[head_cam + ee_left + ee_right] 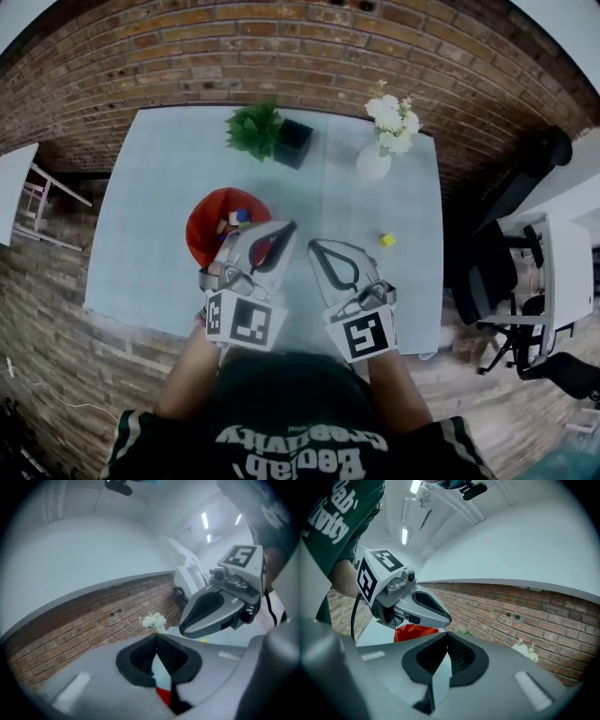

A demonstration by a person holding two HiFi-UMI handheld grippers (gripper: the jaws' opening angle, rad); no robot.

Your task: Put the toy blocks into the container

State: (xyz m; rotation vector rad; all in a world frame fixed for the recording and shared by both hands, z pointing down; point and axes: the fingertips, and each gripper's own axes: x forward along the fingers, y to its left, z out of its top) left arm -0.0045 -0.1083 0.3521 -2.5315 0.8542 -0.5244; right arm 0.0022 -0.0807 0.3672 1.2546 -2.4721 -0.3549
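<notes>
A red container (208, 225) with several coloured blocks in it stands on the pale table (159, 206), left of middle. One small yellow block (386, 240) lies alone on the table to the right. My left gripper (286, 228) hovers by the container's right rim, its jaws shut with nothing between them. To its right, near the table's front, my right gripper (315, 247) is also shut and empty. In the left gripper view the tips meet (156, 637) and the right gripper's body (220, 606) shows. The right gripper view shows its own tips (446, 634), the left gripper's body (410, 604) and the container (415, 632).
A green plant in a black pot (272, 133) and a white vase of flowers (380, 141) stand at the table's far edge, against a brick wall. Black office chairs (497, 272) and a white desk (562, 253) are to the right of the table.
</notes>
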